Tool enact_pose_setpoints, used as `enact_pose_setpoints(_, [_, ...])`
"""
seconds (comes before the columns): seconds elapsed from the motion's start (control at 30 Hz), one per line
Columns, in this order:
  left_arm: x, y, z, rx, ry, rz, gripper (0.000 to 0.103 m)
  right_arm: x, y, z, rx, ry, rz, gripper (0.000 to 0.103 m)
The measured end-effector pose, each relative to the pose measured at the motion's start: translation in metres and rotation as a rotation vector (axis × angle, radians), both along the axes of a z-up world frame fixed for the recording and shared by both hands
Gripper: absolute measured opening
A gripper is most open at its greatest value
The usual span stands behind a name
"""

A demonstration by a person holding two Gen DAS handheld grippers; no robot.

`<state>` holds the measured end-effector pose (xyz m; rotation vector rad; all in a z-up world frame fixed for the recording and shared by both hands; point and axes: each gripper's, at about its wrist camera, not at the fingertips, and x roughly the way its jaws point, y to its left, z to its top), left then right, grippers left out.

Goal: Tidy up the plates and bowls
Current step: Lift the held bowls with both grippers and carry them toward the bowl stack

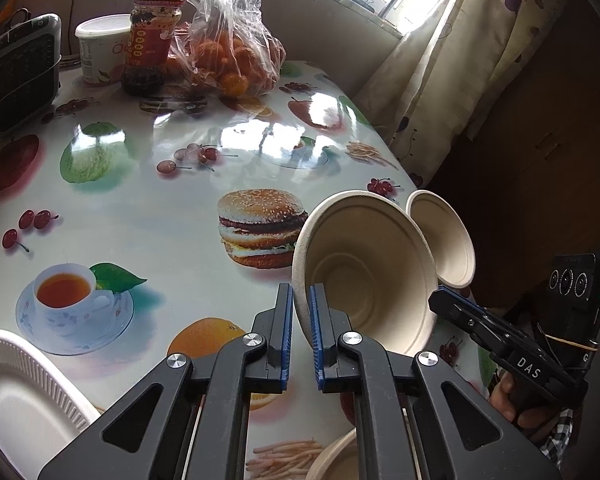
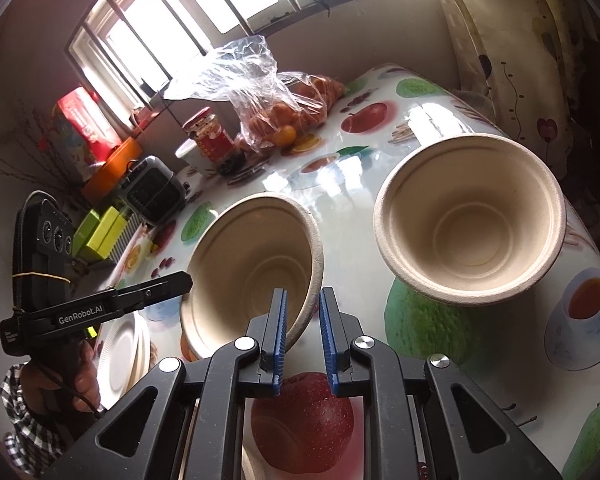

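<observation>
The held bowl (image 1: 364, 276) is hanging tilted above the table (image 1: 140, 208), its mouth facing back toward the person. The left gripper (image 1: 302, 320) is pinching its near-left rim with the pads pressed on the wall. The right gripper (image 2: 303, 332) is pinching the opposite, right rim, so both hands are carrying the same bowl. The second bowl (image 2: 468, 220) is sitting to the right of it and slightly farther away, near the table's right edge, apart from the held one. Nesting probably means carrying the held bowl rightward and levelling its mouth upward. The right hand is nearer that target. The white plates (image 1: 16, 392) are lying near-left, well apart.
</observation>
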<state>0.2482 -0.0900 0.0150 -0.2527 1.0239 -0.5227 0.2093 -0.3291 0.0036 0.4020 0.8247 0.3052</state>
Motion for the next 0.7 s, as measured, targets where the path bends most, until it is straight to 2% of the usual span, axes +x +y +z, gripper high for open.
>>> enact_pose_setpoints(0.7, [-0.067,0.017,0.030,-0.049,-0.053,-0.016,0.009,-0.073,0.015,0.037,-0.004,-0.080,-0.005,0.016])
